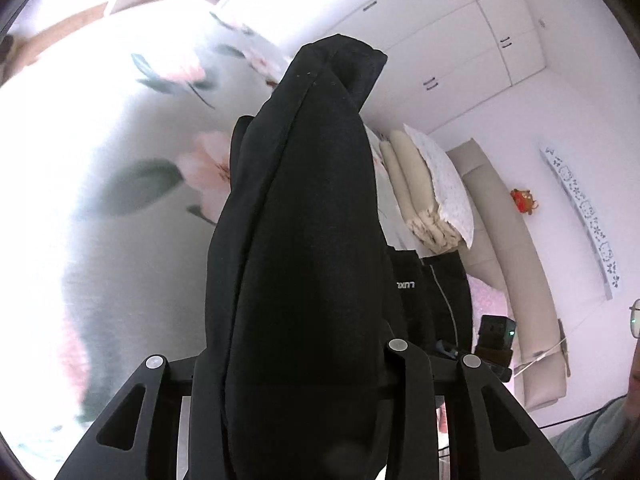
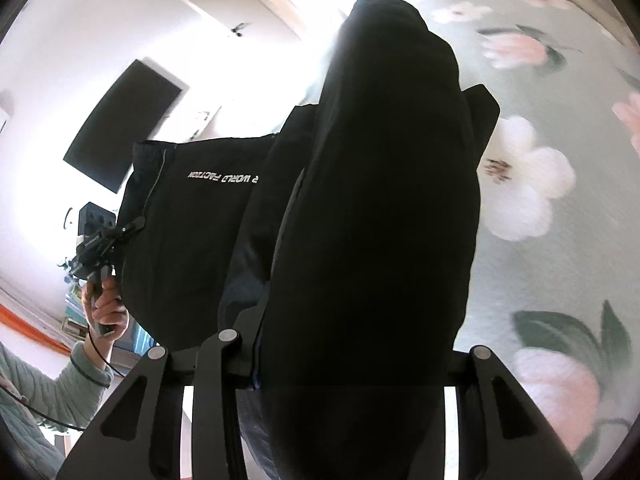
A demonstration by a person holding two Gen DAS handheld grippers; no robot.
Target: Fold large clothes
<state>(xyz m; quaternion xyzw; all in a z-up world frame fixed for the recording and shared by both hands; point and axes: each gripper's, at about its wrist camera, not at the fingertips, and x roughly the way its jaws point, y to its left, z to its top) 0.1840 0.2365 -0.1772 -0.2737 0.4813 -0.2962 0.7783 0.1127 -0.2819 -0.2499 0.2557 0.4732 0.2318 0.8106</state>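
A large black fabric garment (image 1: 304,240) with white lettering hangs lifted in the air between two claws, above a bed with a pale green bedspread printed with pink and white flowers (image 1: 132,184). The left claw (image 1: 304,364) is clenched on a thick bunched fold of the garment, which fills the middle of the left wrist view. The right claw (image 2: 340,344) likewise grips a bunched fold, and the cloth rises in a dark column ahead of its fingers. In the right wrist view, the person's left hand (image 2: 105,304) holds the other claw's handle at the left. White wardrobe doors (image 1: 452,32) and stacked cream bedding (image 1: 420,188) stand beyond the bed.
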